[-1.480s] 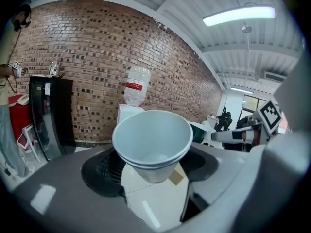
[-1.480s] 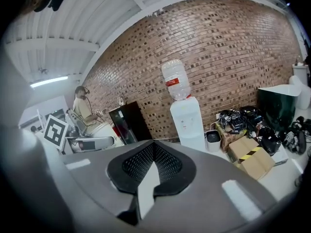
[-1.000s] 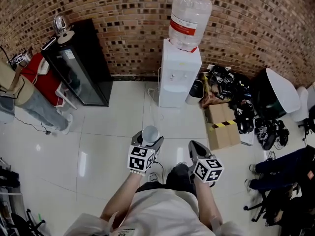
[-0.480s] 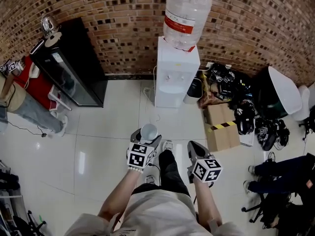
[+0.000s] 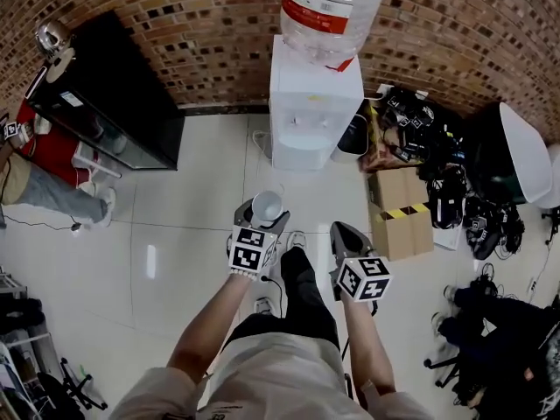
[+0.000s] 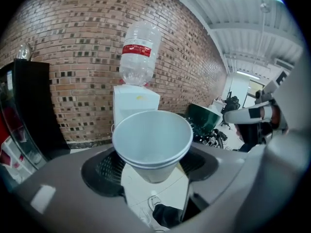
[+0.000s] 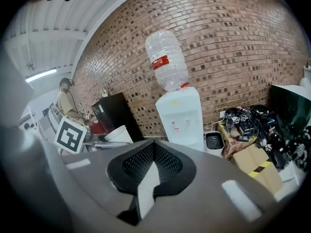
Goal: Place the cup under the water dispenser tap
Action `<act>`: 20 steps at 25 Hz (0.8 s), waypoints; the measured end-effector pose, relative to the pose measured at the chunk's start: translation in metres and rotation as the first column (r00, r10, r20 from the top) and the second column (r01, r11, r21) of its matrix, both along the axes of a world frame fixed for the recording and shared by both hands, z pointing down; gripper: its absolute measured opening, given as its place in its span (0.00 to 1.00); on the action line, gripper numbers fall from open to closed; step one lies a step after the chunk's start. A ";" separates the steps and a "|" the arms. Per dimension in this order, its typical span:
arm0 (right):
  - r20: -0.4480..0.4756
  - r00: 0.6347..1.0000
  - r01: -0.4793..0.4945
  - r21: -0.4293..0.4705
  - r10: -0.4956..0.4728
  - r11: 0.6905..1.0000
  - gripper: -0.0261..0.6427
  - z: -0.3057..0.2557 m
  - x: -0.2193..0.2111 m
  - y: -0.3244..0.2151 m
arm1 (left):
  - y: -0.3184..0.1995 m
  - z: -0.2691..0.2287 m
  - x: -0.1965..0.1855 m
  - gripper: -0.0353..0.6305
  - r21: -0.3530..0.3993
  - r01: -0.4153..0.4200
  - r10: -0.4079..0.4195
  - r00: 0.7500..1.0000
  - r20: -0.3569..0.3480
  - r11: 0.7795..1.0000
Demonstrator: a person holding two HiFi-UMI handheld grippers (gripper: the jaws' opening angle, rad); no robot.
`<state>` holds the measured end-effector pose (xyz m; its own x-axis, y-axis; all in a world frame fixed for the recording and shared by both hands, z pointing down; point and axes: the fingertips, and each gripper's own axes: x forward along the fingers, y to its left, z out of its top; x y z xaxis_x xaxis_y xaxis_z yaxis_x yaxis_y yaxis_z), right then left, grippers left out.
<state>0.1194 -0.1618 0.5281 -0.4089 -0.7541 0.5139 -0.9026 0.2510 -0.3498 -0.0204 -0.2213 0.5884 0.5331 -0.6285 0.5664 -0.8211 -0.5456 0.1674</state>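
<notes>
White paper cup [image 6: 152, 140], upright and with a double rim, sits between the jaws of the left gripper [image 5: 264, 213], which are clamped on its sides below the rim. Nothing shows inside it. From the head view it is held above the pale tiled floor [image 5: 184, 217], with the person's dark trouser leg and a shoe under it. The right gripper [image 5: 343, 234] is at the cup's 3 o'clock, apart from it, its jaws together with nothing between them. At the right gripper's 3 o'clock a cardboard box [image 5: 398, 213] with yellow-and-black tape lies on the floor. The white water dispenser [image 5: 311, 103] stands at the cup's 12 o'clock, well apart from it, so the cup is not yet under the tap. A clear bottle [image 5: 328, 11] with a red label is upended on top of the dispenser. At the cup's 10 o'clock stands a black cabinet [image 5: 105, 94]. Both the dispenser and the cabinet back onto the brick wall [image 5: 219, 24].
</notes>
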 end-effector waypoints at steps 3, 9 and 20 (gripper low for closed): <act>-0.001 1.000 0.010 -0.009 -0.010 1.000 0.04 0.019 0.008 -0.033 | -0.034 0.025 0.009 0.57 -0.003 0.013 -0.013 1.000 0.024 1.000; -0.001 1.000 0.017 -0.026 -0.017 1.000 0.04 0.061 0.024 -0.091 | -0.100 0.081 0.026 0.57 -0.013 0.046 -0.046 0.998 0.045 0.999; 0.062 0.998 -0.004 -0.074 0.008 0.997 0.04 0.137 0.040 -0.154 | -0.199 0.195 0.058 0.57 -0.045 0.060 -0.055 0.993 0.100 0.997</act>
<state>0.1592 -0.3157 0.6647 -0.4372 -0.7176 0.5421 -0.8800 0.2169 -0.4225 0.0378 -0.4204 0.7838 0.4371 -0.6272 0.6446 -0.8646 -0.4905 0.1089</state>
